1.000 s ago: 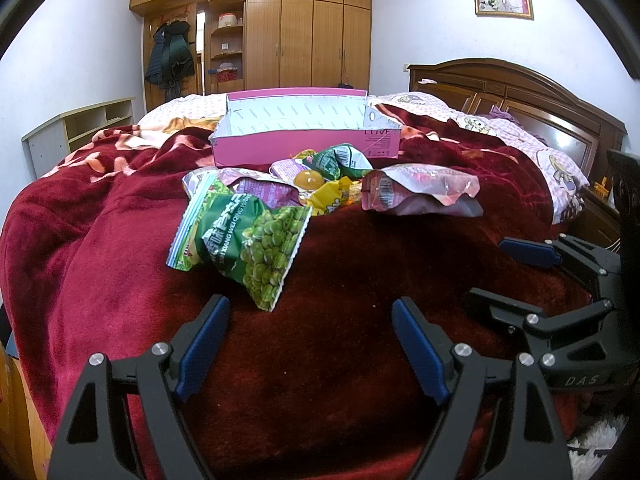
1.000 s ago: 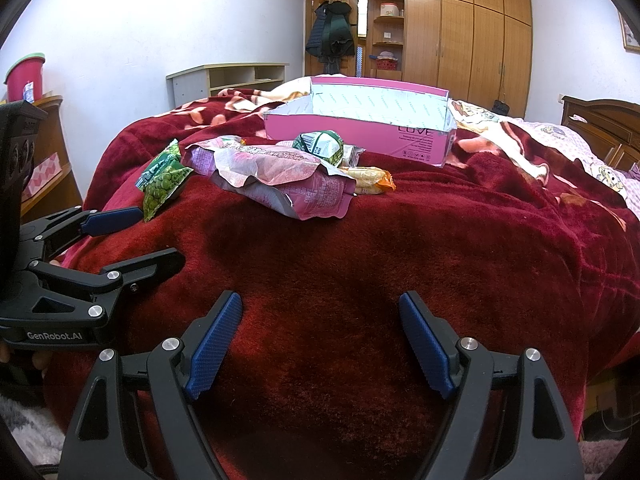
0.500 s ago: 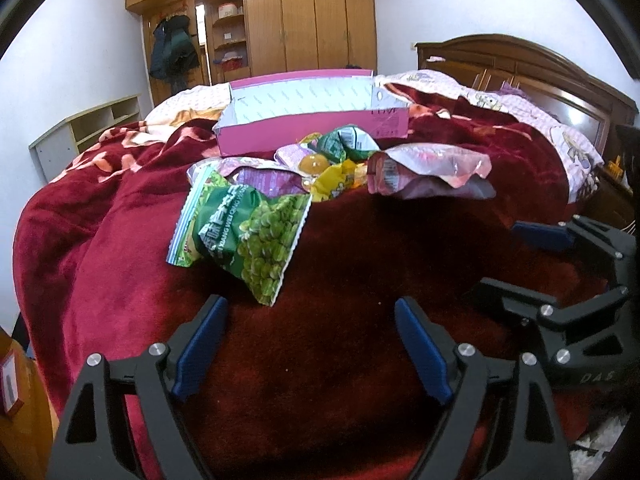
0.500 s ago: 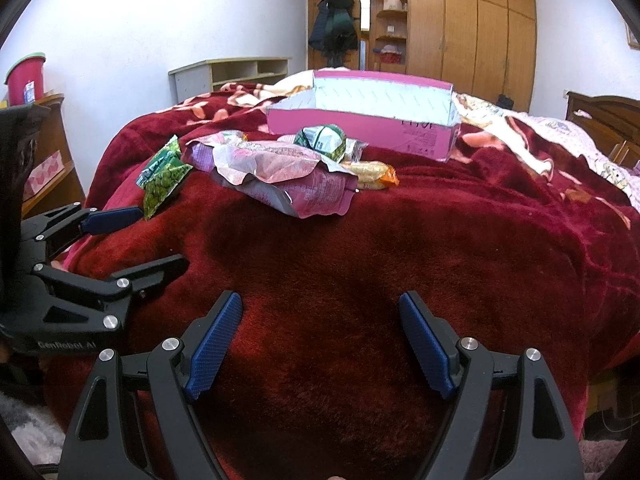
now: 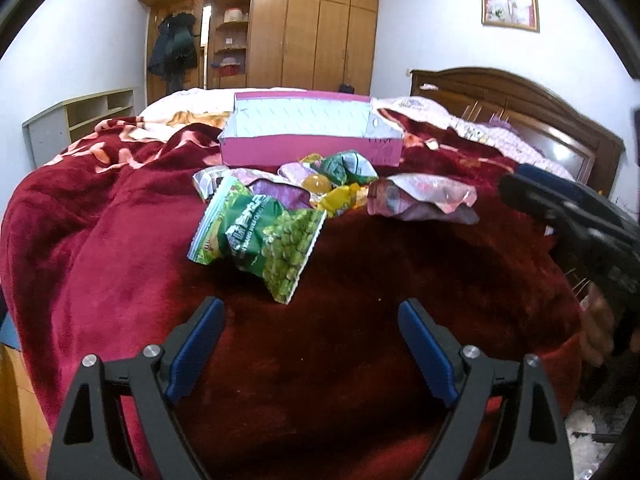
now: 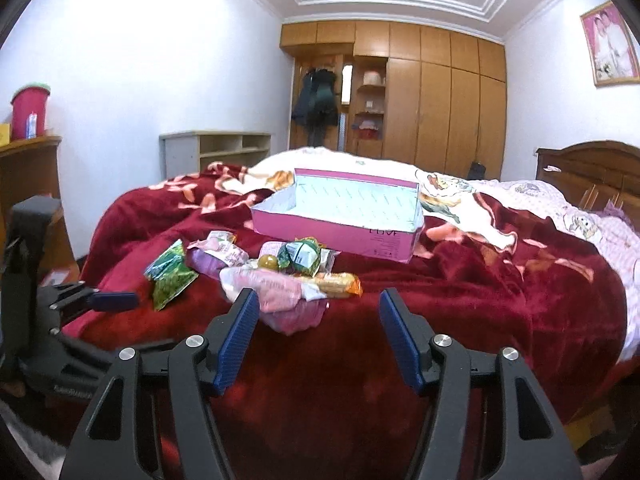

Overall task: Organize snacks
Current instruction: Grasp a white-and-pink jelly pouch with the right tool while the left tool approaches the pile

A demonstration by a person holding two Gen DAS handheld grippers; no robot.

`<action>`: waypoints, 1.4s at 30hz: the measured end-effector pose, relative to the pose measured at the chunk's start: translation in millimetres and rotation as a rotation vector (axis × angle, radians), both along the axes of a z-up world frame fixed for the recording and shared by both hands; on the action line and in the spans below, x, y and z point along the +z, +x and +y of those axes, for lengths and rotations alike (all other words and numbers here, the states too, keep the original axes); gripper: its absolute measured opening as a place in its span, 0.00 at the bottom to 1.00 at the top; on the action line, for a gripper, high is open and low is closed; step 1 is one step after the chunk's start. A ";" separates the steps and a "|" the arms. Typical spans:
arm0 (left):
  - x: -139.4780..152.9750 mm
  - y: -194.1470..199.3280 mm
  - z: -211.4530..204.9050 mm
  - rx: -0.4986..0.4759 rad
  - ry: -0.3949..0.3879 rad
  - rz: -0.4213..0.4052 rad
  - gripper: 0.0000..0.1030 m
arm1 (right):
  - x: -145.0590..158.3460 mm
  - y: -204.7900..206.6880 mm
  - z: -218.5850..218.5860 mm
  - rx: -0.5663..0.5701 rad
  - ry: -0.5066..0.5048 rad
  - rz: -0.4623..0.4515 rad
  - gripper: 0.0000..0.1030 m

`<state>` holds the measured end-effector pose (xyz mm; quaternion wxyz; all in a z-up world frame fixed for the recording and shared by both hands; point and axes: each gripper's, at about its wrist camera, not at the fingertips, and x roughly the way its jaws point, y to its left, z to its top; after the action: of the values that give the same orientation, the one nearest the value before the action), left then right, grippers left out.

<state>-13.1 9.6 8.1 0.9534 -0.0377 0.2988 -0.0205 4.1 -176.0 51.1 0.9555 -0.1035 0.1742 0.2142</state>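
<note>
Several snack packs lie in a heap on a red blanket (image 5: 100,240). A green pea bag (image 5: 264,236) is nearest my left gripper (image 5: 311,312), which is open and empty just short of it. A pink bag (image 5: 420,200), a yellow pack (image 5: 340,200) and a small green pack (image 5: 348,166) lie behind. An open pink box (image 5: 312,148) stands beyond the heap. My right gripper (image 6: 316,304) is open and empty, raised above the pink bag (image 6: 276,292). The pea bag (image 6: 170,276) and box (image 6: 340,232) also show there.
The bed's wooden headboard (image 5: 520,96) is at the right. A wardrobe (image 6: 432,104) and low shelf (image 6: 216,148) stand behind the bed. A wooden cabinet with a red bucket (image 6: 30,112) is at the left bedside.
My right gripper has lifted and moved forward toward the snack heap, so its view now looks down on the box. My left gripper edged closer to the pea bag.
</note>
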 end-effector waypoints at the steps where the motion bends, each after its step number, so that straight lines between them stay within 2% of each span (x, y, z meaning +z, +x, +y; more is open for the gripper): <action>1: 0.3 -0.9 1.2 -0.004 -0.011 -0.005 0.89 | 1.3 6.7 4.9 0.009 -0.020 0.020 0.63; 3: 0.9 -0.5 2.4 -0.006 -0.021 -0.005 0.89 | 2.6 25.7 15.1 0.037 -0.034 0.101 0.63; 6: 0.6 0.4 0.8 -0.009 -0.009 0.003 0.89 | -3.4 57.4 25.9 0.110 0.046 0.260 0.64; 9: -0.4 1.8 -0.2 -0.016 0.000 0.009 0.89 | -20.2 76.1 35.7 0.103 0.031 0.334 0.66; 15: -1.9 2.2 5.0 -0.051 -0.039 -0.005 0.89 | -26.3 78.8 31.0 0.149 0.084 0.338 0.56; 18: 2.8 -7.0 13.6 -0.097 -0.109 -0.072 0.89 | -30.8 79.1 27.7 0.156 0.110 0.337 0.54; 20: 11.5 -18.4 22.0 -0.092 -0.148 -0.146 0.89 | -29.8 79.9 27.6 0.158 0.126 0.338 0.54; 23: 23.4 -16.6 24.8 -0.045 -0.122 -0.154 0.89 | -31.2 84.2 25.0 0.164 0.153 0.362 0.58; 27: 41.2 -6.5 26.8 -0.034 -0.101 -0.175 0.89 | -35.8 92.9 17.4 0.175 0.208 0.417 0.61; 31: 60.1 15.4 30.4 -0.005 -0.042 -0.182 0.89 | -35.9 91.6 17.2 0.176 0.212 0.413 0.61; 33: 67.4 34.4 36.6 -0.007 -0.038 -0.174 0.89 | -35.1 89.1 21.0 0.168 0.189 0.398 0.61; 36: 70.1 70.9 47.9 -0.066 -0.077 -0.123 0.89 | -35.2 85.3 24.9 0.157 0.156 0.372 0.61; 39: 60.0 101.4 58.8 -0.088 -0.125 -0.042 0.89 | -35.4 84.7 25.3 0.157 0.154 0.369 0.61; 42: 44.6 120.7 69.7 -0.047 -0.186 0.038 0.89 | -36.1 84.7 24.5 0.162 0.166 0.378 0.61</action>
<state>107.6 79.2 52.7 0.9391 -0.1194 0.3146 -0.0696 88.8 -151.5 14.9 0.8908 0.0041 0.3233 0.3194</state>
